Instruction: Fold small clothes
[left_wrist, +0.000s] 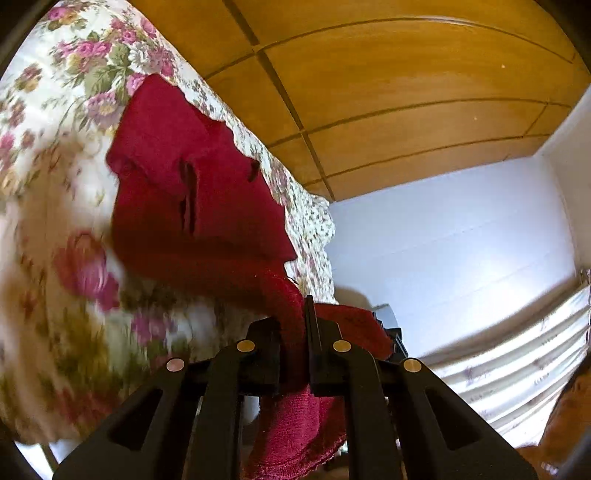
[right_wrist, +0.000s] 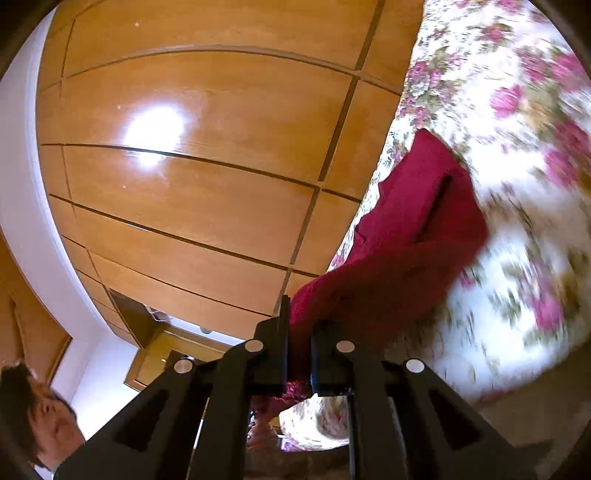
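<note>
Between both grippers' fingers (left_wrist: 310, 332), red garment (left_wrist: 192, 206) edge clamped.

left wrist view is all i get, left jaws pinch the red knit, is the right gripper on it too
Observer: Yes. The right gripper is shut on another part of the same red garment.
Operator: does it hang free over there
Observer: No. From the right gripper it stretches to the floral bedspread, where its far part lies.
Operator: anything else i miss
Observer: A person shows at the lower left of the right wrist view, below the wooden wardrobe doors. The left gripper is shut on the garment too.
</note>
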